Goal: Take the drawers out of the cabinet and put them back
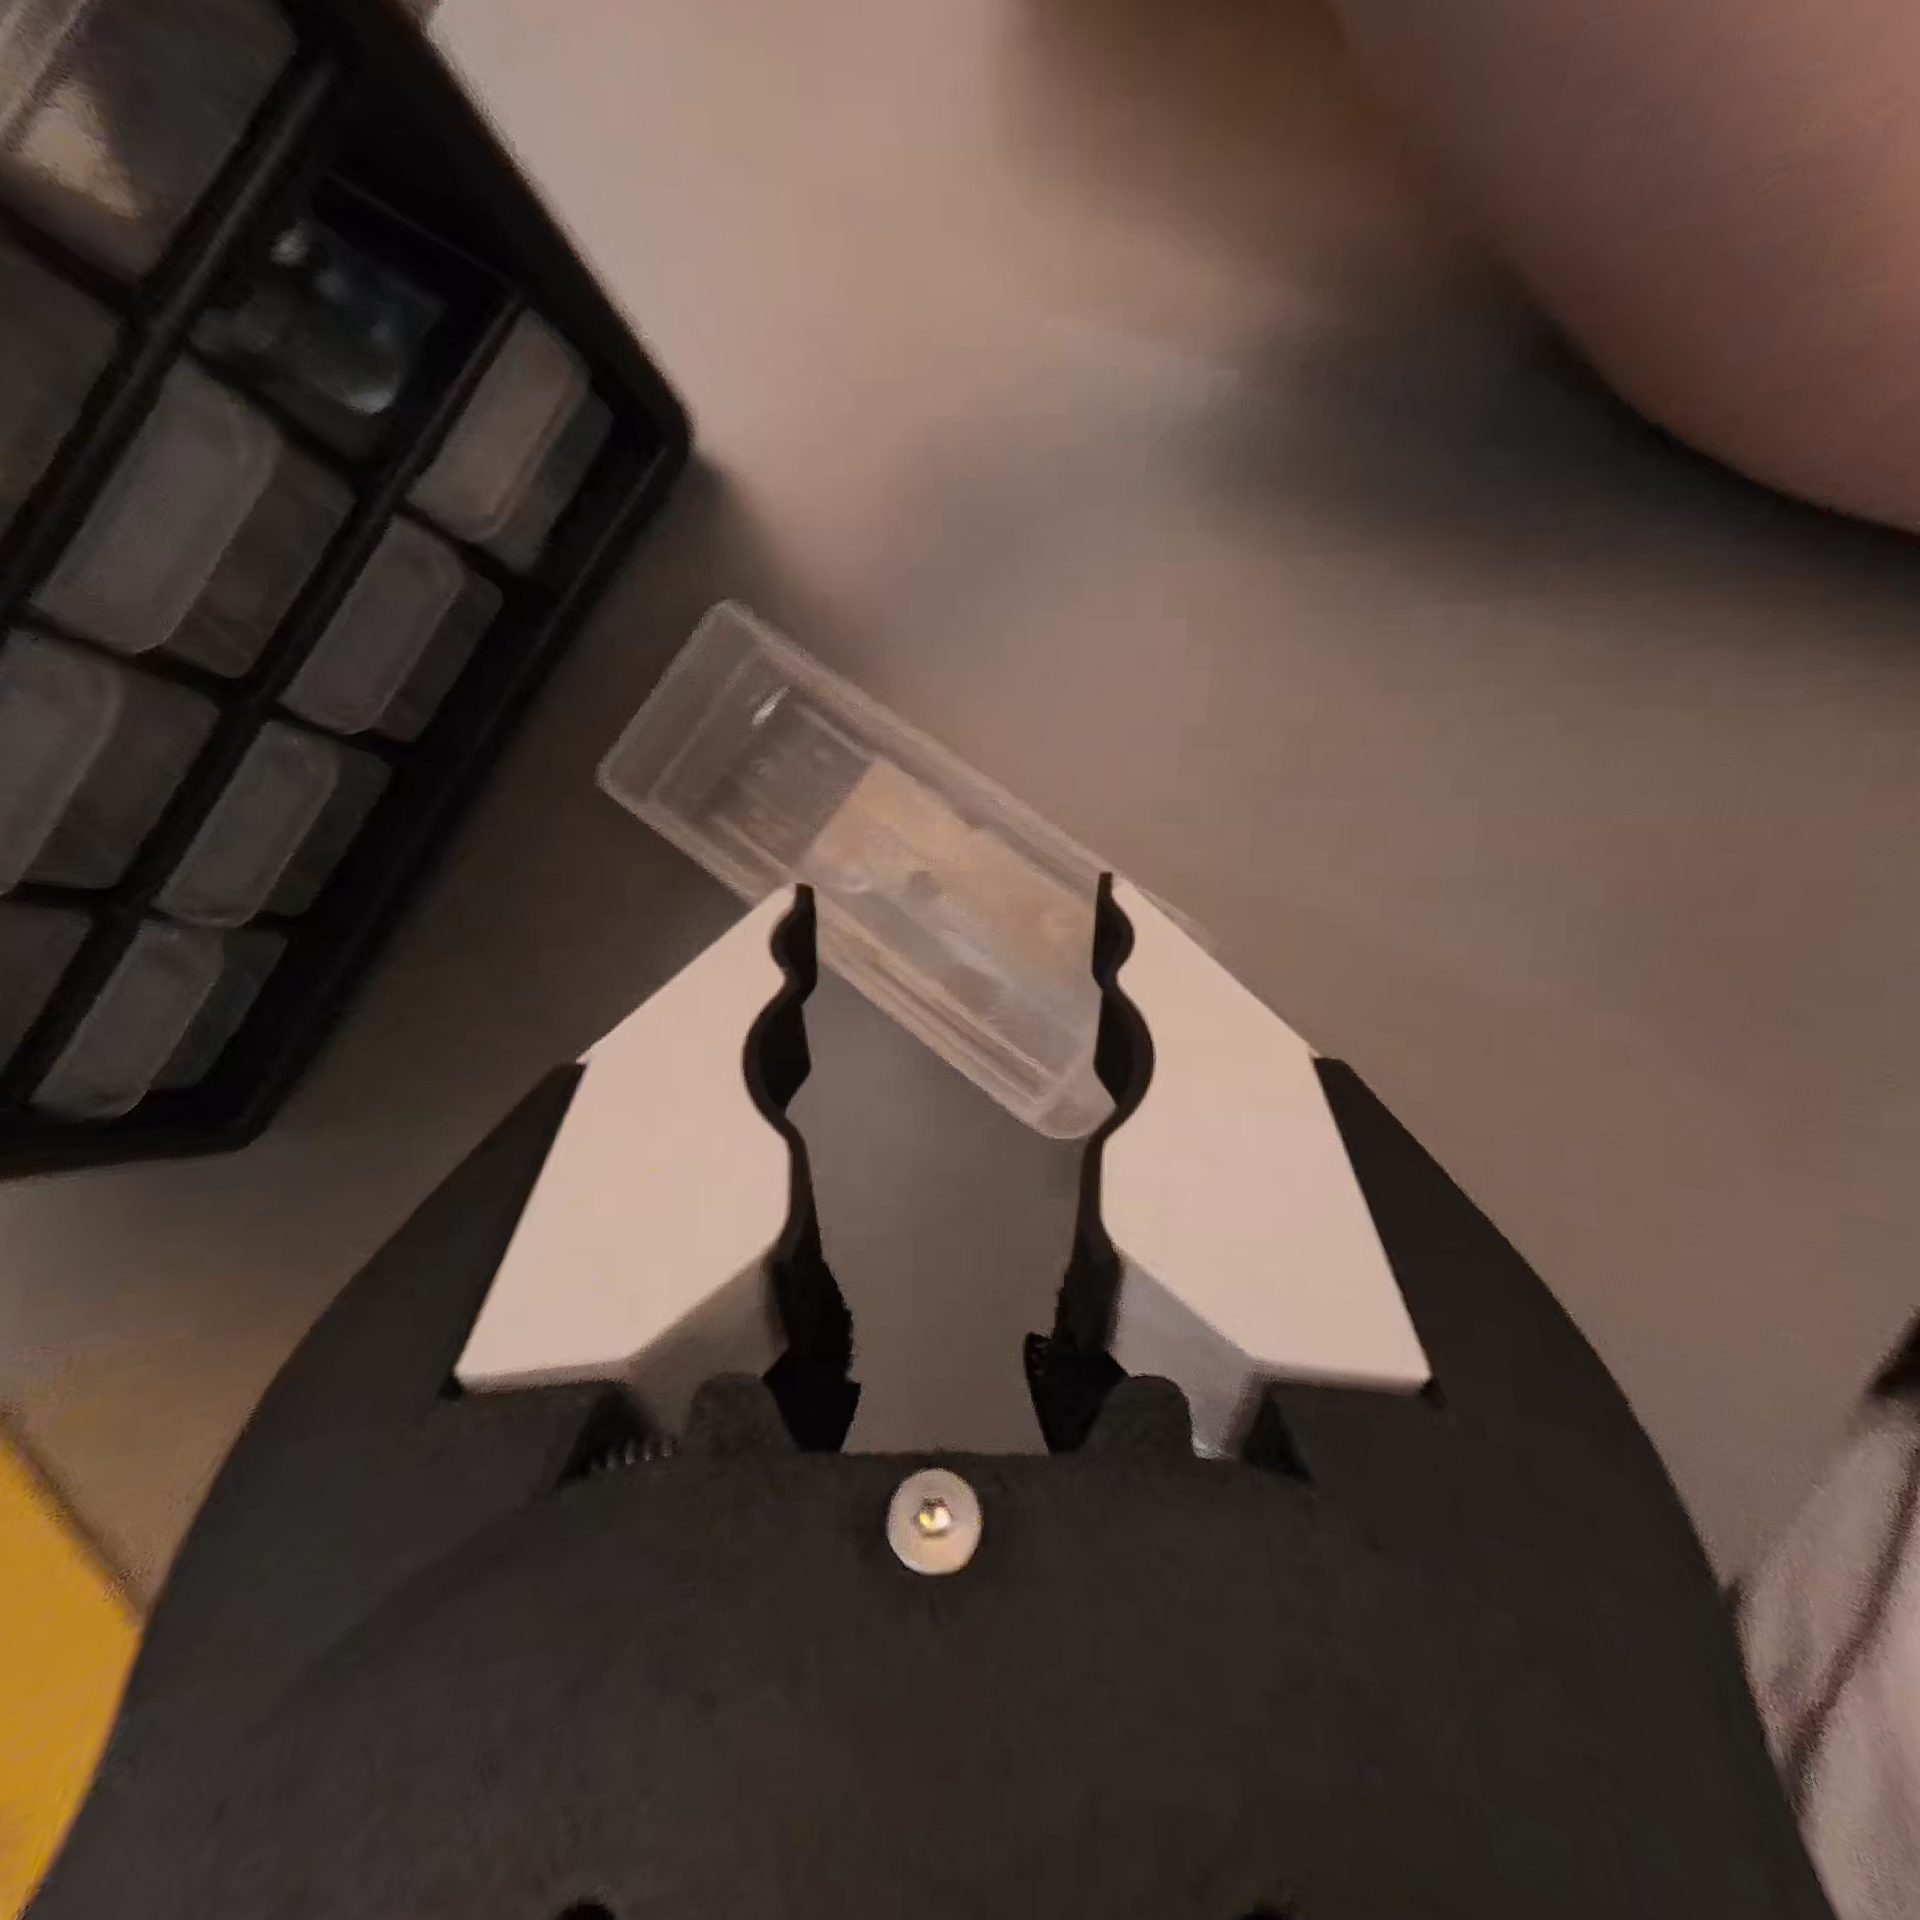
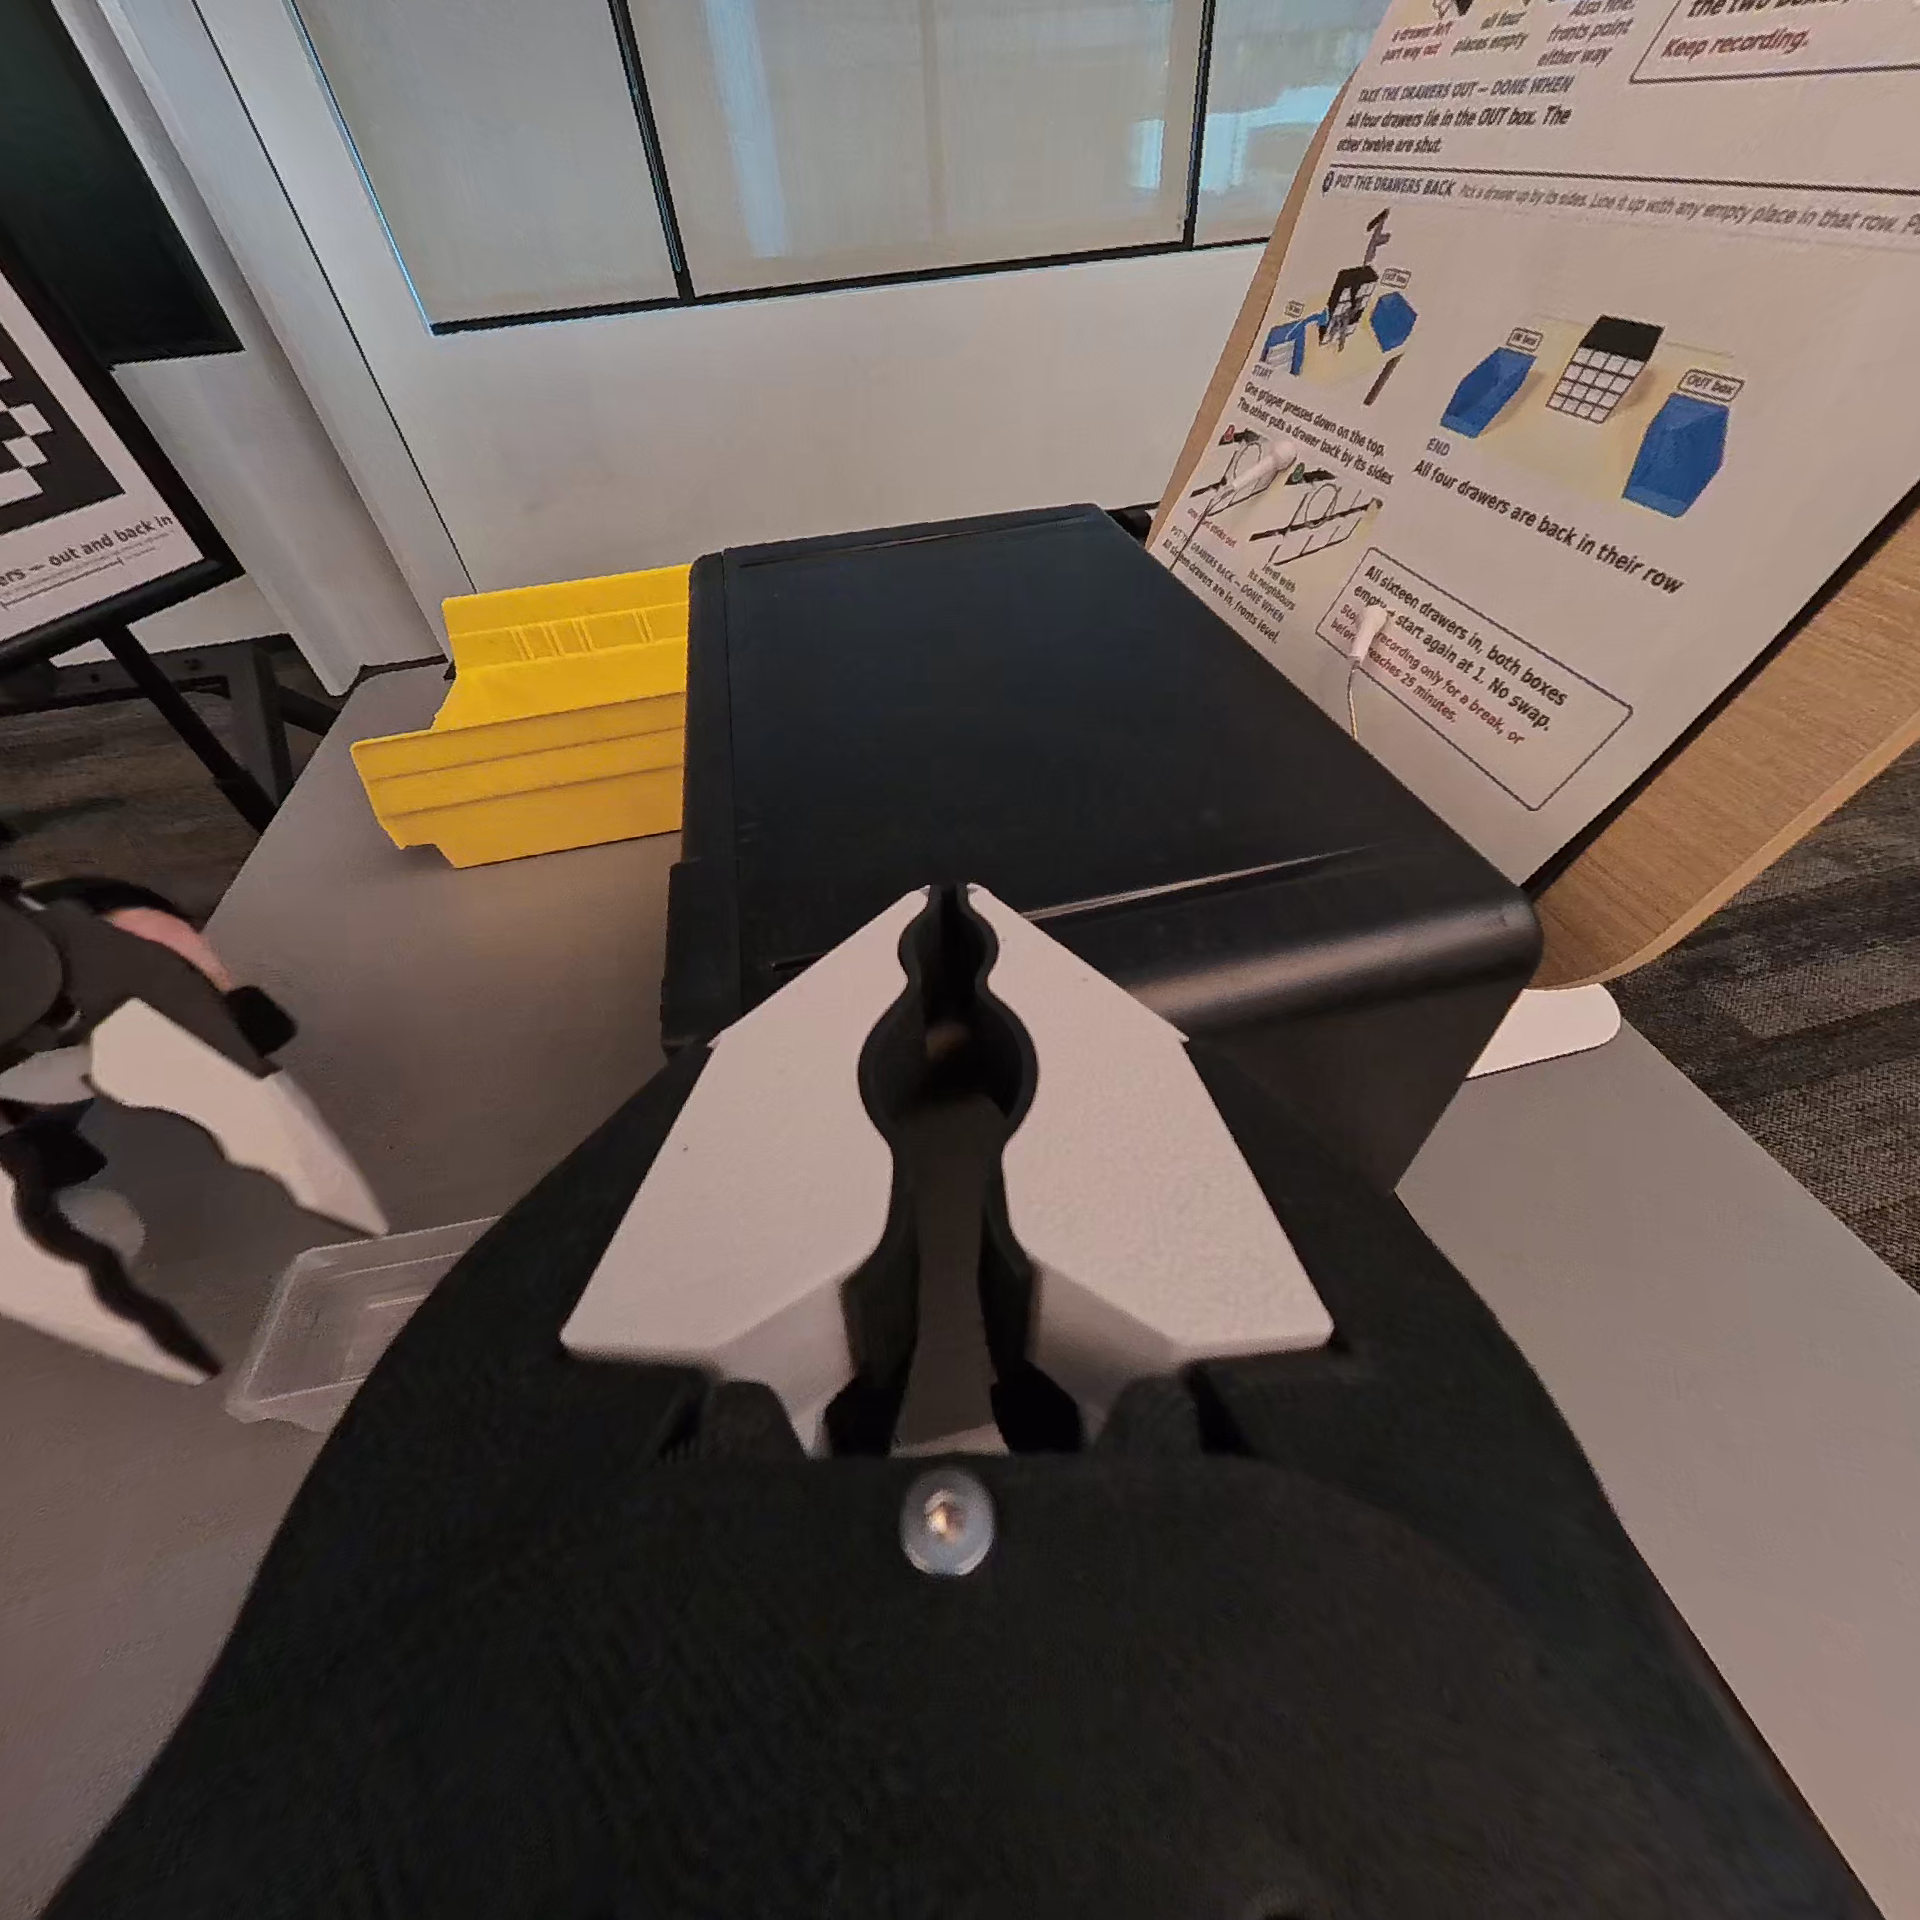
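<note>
The left tool [image 1: 951,883] hangs released around a clear drawer [image 1: 894,862] on the counter [image 1: 1247,520] beside the cabinet [image 2: 1091,727], probably lining up a side grab, while the clenched, empty right tool [image 2: 951,894] steadies the cabinet's top.

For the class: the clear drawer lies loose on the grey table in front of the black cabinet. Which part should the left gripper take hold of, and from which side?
Grip the clear drawer across its two long side walls, near mid-length, coming down from above. It is long and narrow and lies askew to the open left gripper, whose jaws would probably need turning to square up. The black cabinet stands apart to the left, so it seems no obstacle.
</note>
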Demonstrator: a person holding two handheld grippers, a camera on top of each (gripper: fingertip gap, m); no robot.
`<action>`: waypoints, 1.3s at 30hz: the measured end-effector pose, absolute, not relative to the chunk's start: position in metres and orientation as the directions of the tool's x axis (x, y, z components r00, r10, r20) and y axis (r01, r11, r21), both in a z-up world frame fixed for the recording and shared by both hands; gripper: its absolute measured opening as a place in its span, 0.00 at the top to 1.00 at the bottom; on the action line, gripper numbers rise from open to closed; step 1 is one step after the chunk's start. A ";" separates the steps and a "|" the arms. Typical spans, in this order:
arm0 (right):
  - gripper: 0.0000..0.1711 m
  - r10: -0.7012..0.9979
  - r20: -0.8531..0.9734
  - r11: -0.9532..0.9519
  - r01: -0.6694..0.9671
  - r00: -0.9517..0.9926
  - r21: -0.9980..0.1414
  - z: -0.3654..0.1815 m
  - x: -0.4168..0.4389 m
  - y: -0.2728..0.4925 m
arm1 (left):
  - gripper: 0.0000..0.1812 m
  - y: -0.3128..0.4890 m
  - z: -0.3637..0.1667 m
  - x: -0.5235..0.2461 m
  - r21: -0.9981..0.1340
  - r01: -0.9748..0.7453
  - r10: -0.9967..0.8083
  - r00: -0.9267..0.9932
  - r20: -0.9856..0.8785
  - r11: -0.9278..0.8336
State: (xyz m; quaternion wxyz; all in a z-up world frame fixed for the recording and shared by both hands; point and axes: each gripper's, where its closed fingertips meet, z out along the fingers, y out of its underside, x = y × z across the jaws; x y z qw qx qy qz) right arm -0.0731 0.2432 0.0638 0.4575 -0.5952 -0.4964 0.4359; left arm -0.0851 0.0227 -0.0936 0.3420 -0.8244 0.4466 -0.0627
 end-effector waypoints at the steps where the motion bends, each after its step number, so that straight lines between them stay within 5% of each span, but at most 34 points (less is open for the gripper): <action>1: 1.00 0.990 -0.067 -0.091 0.192 0.127 -0.977 0.064 -0.073 0.243 | 0.71 0.013 -0.097 -0.080 -0.626 -0.699 -0.812 0.557 -0.175 -0.345; 6: 1.00 0.989 -0.075 -0.098 0.188 0.125 -0.977 0.064 -0.073 0.243 | 0.74 -0.002 -0.117 -0.080 -0.521 -0.805 -0.843 0.469 -0.264 -0.285; 9: 1.00 0.989 -0.081 -0.102 0.184 0.121 -0.978 0.064 -0.073 0.243 | 0.76 0.009 -0.101 -0.083 -0.599 -0.721 -0.787 0.573 -0.230 -0.349; 13: 1.00 0.989 -0.091 -0.111 0.180 0.116 -0.977 0.064 -0.073 0.243 | 0.58 0.035 -0.080 -0.102 -0.708 -0.389 -0.546 0.838 -0.006 -0.589; 18: 1.00 0.989 -0.092 -0.112 0.179 0.116 -0.977 0.064 -0.073 0.243 | 0.36 0.032 -0.114 -0.100 -0.558 -0.196 -0.321 0.938 0.135 -0.806; 23: 1.00 0.989 -0.103 -0.120 0.172 0.109 -0.978 0.064 -0.073 0.243 | 0.36 0.040 -0.132 -0.096 -0.454 -0.290 -0.301 0.952 -0.049 -0.842; 29: 0.99 0.989 -0.105 -0.121 0.171 0.105 -0.978 0.064 -0.073 0.243 | 0.49 0.037 -0.155 -0.098 -0.277 -0.350 -0.332 0.937 -0.114 -0.895; 33: 0.99 0.989 -0.104 -0.121 0.172 0.104 -0.978 0.064 -0.073 0.243 | 0.64 0.037 -0.155 -0.096 -0.279 -0.348 -0.344 0.937 -0.063 -0.895; 39: 0.99 0.989 -0.115 -0.130 0.163 0.097 -0.978 0.064 -0.073 0.243 | 0.66 0.044 -0.143 -0.102 -0.304 -0.325 -0.327 0.944 -0.046 -0.895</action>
